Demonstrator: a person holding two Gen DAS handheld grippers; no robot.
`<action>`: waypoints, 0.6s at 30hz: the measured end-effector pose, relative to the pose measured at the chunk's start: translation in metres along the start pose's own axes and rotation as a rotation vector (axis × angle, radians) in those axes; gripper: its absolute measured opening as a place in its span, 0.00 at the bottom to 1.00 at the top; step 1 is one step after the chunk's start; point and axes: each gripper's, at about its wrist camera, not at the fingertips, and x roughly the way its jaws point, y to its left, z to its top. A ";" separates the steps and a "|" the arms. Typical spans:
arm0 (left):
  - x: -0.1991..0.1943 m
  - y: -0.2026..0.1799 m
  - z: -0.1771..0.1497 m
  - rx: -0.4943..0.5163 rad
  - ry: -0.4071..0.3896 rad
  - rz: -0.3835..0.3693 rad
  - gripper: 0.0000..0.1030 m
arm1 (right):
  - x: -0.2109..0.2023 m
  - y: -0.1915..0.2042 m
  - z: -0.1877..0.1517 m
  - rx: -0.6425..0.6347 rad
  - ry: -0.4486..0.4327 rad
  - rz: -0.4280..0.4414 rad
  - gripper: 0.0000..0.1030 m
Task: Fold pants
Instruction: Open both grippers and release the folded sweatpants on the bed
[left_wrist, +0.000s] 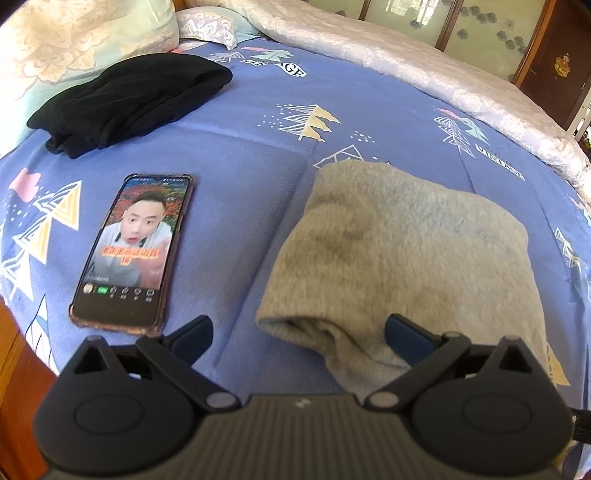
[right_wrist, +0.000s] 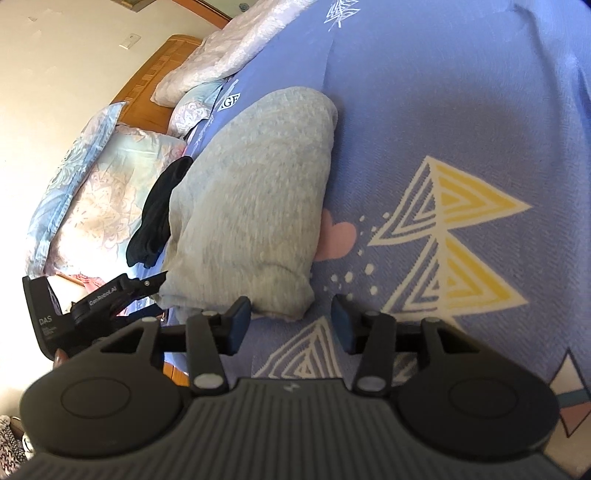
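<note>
Left wrist view shows a phone (left_wrist: 135, 247) and a black garment (left_wrist: 133, 101) on the blue bedspread (left_wrist: 240, 177) beside my folded grey pants (left_wrist: 399, 251). My left gripper (left_wrist: 299, 332) gapes around their near corner; my right gripper (right_wrist: 290, 325) stands open just before them, pinching nothing.

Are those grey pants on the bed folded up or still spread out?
Folded. The grey pants lie as a compact, thick bundle with rounded doubled edges on the blue bedsheet; no legs trail out.

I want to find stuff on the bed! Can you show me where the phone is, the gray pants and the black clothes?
phone (left_wrist: 135, 249), left wrist view, middle of its lit screen.
gray pants (left_wrist: 399, 254), left wrist view, middle of the folded top.
black clothes (left_wrist: 136, 101), left wrist view, middle of the pile.
</note>
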 end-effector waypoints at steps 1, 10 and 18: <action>-0.002 0.000 -0.002 -0.003 0.002 0.001 1.00 | 0.001 0.001 0.000 0.003 -0.002 0.002 0.50; -0.016 0.001 -0.021 -0.002 0.030 0.020 1.00 | -0.017 -0.021 -0.002 0.072 -0.030 0.057 0.49; -0.013 0.019 -0.039 -0.090 0.108 -0.058 1.00 | -0.023 -0.035 -0.003 0.140 -0.033 0.122 0.49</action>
